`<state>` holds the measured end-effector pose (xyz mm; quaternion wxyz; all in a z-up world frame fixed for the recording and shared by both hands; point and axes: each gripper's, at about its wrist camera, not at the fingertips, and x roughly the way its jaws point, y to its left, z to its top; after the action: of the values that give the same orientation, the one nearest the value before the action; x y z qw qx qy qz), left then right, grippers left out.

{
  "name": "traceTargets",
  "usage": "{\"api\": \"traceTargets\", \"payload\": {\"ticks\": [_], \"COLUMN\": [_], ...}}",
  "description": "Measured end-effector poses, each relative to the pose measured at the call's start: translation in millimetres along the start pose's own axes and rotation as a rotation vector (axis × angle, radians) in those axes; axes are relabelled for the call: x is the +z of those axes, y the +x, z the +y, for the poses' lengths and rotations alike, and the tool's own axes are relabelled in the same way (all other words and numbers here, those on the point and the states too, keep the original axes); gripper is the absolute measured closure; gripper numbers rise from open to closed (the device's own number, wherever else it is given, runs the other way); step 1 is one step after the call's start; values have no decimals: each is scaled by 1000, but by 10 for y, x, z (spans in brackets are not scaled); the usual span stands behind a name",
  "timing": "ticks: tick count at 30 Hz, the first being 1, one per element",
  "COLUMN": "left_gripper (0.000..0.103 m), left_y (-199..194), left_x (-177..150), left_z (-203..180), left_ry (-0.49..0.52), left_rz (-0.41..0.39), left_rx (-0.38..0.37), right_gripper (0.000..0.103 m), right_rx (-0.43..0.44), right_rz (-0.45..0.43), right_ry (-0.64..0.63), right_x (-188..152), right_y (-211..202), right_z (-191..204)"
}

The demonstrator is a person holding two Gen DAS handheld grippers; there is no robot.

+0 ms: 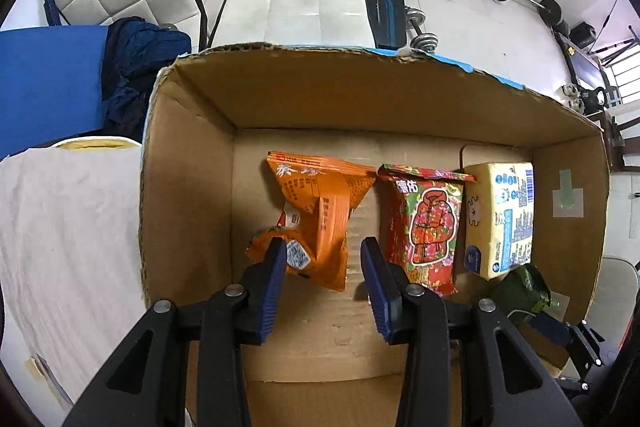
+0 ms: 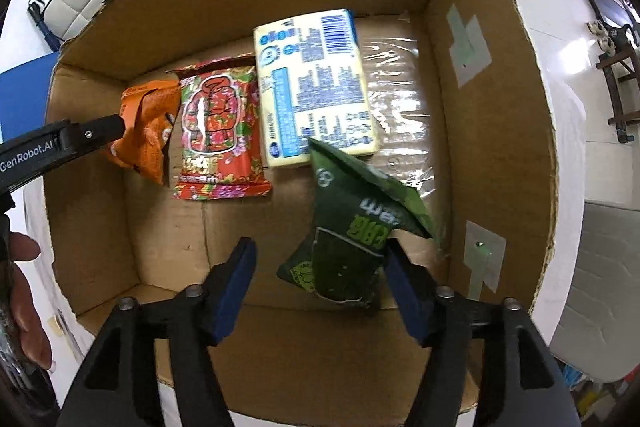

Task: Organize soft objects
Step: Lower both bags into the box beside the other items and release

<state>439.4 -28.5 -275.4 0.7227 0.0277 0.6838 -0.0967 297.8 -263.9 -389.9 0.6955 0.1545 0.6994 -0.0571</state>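
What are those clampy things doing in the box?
Snack packets are being lined up in the cardboard box. The left gripper is open around the orange packet. The right gripper is open beside the dark green packet. The red flowery packet and yellow tissue pack lie flat.

Both views are evenly and brightly lit by soft daylight, and the pale floor beyond the cardboard box [image 1: 392, 95] is washed out almost to white. A window [image 1: 624, 83] to the right of the box glows overexposed. Inside the box shadows are weak: a soft one lies under the orange packet [image 1: 316, 223]. In the right wrist view, clear tape [image 2: 400, 95] on the box floor throws back patchy glare. The green packet [image 2: 356, 227] near the box's right wall is smeared by motion blur, its print unreadable. Fisheye distortion bows the box walls outward, and black vignette fills the corners of both frames.
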Motion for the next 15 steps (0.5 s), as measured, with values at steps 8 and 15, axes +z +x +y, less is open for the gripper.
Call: {"api": "traceTargets", "payload": {"ticks": [8,15], "left_gripper": [61,37], "left_y": [-276,-642], "left_x": [-324,-674], "left_z": [-48,-152], "left_ry": [-17,-9], "left_rz": [-53,-120], "left_rx": [-21,-17], "right_gripper": [17,1], "right_rx": [-17,-34], "right_rz": [-40,-114], "right_ry": [-20,-53], "right_x": [-129,-337], "right_y": [-158,-477], "right_z": [57,133]}}
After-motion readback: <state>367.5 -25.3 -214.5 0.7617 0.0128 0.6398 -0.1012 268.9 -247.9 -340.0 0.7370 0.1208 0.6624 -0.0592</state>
